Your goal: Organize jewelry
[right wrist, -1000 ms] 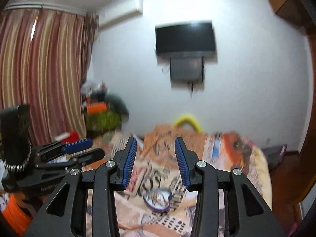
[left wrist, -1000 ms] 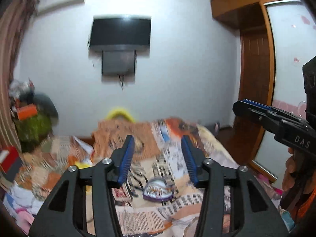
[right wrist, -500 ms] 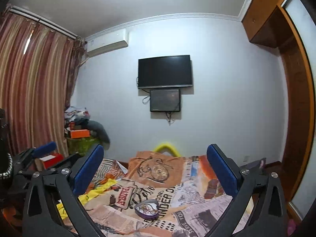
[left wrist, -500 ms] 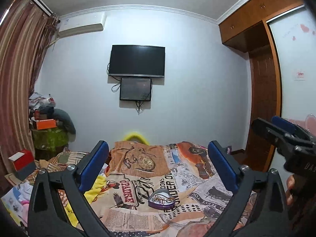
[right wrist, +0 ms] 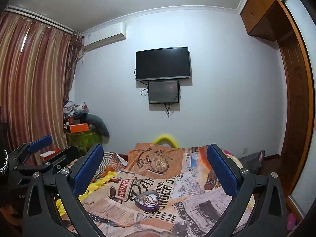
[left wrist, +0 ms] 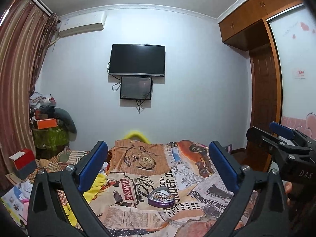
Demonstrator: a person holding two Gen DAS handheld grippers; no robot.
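Both tools, left tool (left wrist: 156, 167) and right tool (right wrist: 155, 169), spread wide, empty. Heart-shaped jewelry box (left wrist: 161, 197) mid-bed (left wrist: 207, 189), lidless: may tip on soft bedding, spilling tangled chains (right wrist: 147, 198).

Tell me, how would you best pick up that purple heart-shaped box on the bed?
Probably grip the heart-shaped box across its low purple side walls, coming in from the near side and above. It lies flat and open-topped on the bedspread, with jewelry loose inside.
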